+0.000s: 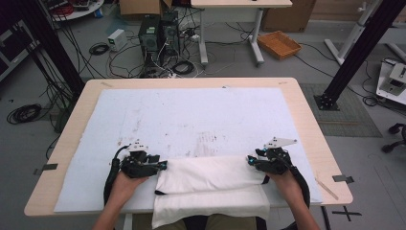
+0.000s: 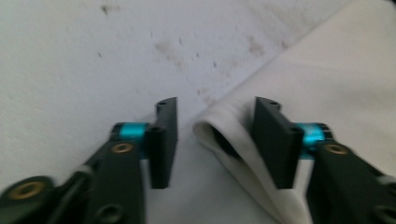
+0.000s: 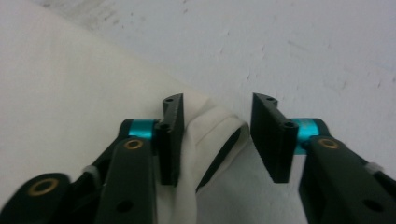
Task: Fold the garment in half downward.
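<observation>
Inspected one counter, light wood, overlaid with one white sheet bearing scattered dark specks. Found one folded white cloth at the near edge of the counter, lying across the sheet between the two hands, its lower fold hanging over the counter's front.

Two claws counted. Left claw set at the cloth's left end; in the left gripper view jaws stood partly apart, a rolled corner of the cloth lying between them against the inner face of one jaw — other jaw clear of it, no squeeze seen. Right claw set at the cloth's right end; in the right gripper view jaws likewise partly apart, cloth corner bunched against one jaw, gap left to the other — not clamped.

Noted beyond the counter: one orange tray on the floor, two dark computer towers, loose cables.
</observation>
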Available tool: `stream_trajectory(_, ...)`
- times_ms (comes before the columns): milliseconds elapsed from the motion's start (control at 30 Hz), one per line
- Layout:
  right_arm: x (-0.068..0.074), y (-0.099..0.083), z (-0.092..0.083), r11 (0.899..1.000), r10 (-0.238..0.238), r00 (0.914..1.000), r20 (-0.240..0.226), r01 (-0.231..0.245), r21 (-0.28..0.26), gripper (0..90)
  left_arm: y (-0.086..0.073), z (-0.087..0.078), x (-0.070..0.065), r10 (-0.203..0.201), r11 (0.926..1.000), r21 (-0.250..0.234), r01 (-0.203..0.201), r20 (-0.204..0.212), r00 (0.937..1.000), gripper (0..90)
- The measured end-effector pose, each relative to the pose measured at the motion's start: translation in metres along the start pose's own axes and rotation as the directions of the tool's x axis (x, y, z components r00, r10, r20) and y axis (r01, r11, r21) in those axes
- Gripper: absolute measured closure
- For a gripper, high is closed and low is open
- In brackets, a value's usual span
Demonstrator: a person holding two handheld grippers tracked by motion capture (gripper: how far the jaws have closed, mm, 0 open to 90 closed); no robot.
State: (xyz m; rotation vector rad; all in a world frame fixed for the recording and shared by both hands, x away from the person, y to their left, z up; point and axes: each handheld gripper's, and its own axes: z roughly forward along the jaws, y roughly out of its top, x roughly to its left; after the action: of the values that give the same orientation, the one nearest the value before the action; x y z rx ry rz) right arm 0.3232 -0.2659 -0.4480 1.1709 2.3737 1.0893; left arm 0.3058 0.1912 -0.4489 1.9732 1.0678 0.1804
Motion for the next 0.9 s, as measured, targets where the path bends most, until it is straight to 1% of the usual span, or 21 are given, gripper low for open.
stream_trajectory(33,-0.001,-0.001,-0.001,1.000,-0.001,0.9999,-0.017,0.001,0.001,66.6,0.000,0.000,-0.001,0.001,1.0000,-0.003,-0.001,-0.003,1.0000,73.2)
stream_trajectory(67,0.000,-0.001,-0.002,1.000,-0.010,0.9997,-0.020,0.010,0.001,72.8,0.000,-0.001,-0.002,0.009,0.9999,-0.012,-0.009,0.000,1.0000,78.3)
stream_trajectory(100,0.001,-0.001,-0.003,1.000,-0.024,0.9994,-0.024,0.024,-0.001,78.1,0.000,-0.002,-0.002,0.005,0.9998,-0.021,-0.005,-0.003,1.0000,84.4)
stream_trajectory(200,0.005,0.001,-0.006,0.998,-0.061,0.9981,0.001,0.061,0.005,81.2,0.002,-0.007,0.000,-0.021,0.9975,-0.067,0.022,0.017,0.9996,86.2)
stream_trajectory(233,0.006,0.002,-0.008,0.998,-0.068,0.9976,0.014,0.068,-0.004,81.4,0.003,-0.008,0.001,-0.027,0.9964,-0.081,0.028,0.017,0.9995,86.4)
stream_trajectory(267,0.005,0.004,-0.009,0.997,-0.074,0.9969,0.026,0.075,-0.021,81.5,0.005,-0.009,0.002,-0.023,0.9955,-0.092,0.024,0.010,0.9997,86.5)
stream_trajectory(333,0.002,0.009,-0.010,0.996,-0.072,0.9963,0.048,0.074,-0.048,81.5,0.010,-0.010,0.004,-0.024,0.9925,-0.120,0.024,0.003,0.9997,86.6)
stream_trajectory(433,-0.006,0.020,-0.007,0.993,-0.077,0.9919,0.101,0.085,-0.085,81.5,0.021,-0.006,0.010,-0.050,0.9840,-0.172,0.048,-0.011,0.9987,86.8)
stream_trajectory(533,-0.017,0.035,-0.003,0.988,-0.074,0.9856,0.152,0.093,-0.120,81.4,0.039,0.002,0.016,-0.046,0.9801,-0.196,0.033,-0.061,0.9971,86.8)
stream_trajectory(633,-0.030,0.051,0.001,0.984,-0.072,0.9785,0.193,0.101,-0.145,81.3,0.055,0.010,0.023,-0.083,0.9701,-0.235,0.062,-0.081,0.9932,86.8)
stream_trajectory(667,-0.033,0.056,0.002,0.981,-0.073,0.9768,0.201,0.107,-0.161,81.3,0.060,0.012,0.025,-0.087,0.9692,-0.238,0.064,-0.091,0.9920,86.8)
stream_trajectory(733,-0.038,0.063,0.006,0.981,-0.070,0.9729,0.220,0.108,-0.163,81.2,0.069,0.017,0.028,-0.090,0.9697,-0.237,0.060,-0.120,0.9887,86.8)
stream_trajectory(800,-0.040,0.066,0.012,0.982,-0.065,0.9679,0.243,0.105,-0.159,81.2,0.075,0.022,0.031,-0.101,0.9699,-0.235,0.066,-0.142,0.9847,86.8)
stream_trajectory(833,-0.040,0.066,0.012,0.982,-0.065,0.9679,0.243,0.105,-0.159,81.2,0.075,0.022,0.031,-0.101,0.9699,-0.235,0.066,-0.142,0.9847,86.6)
stream_trajectory(867,-0.041,0.066,0.015,0.982,-0.060,0.9660,0.252,0.103,-0.162,81.2,0.076,0.026,0.033,-0.101,0.9728,-0.224,0.060,-0.176,0.9792,86.6)
stream_trajectory(900,-0.042,0.065,0.018,0.982,-0.034,0.9691,0.244,0.078,-0.173,79.7,0.075,0.027,0.032,-0.110,0.9730,-0.221,0.067,-0.189,0.9758,80.3)
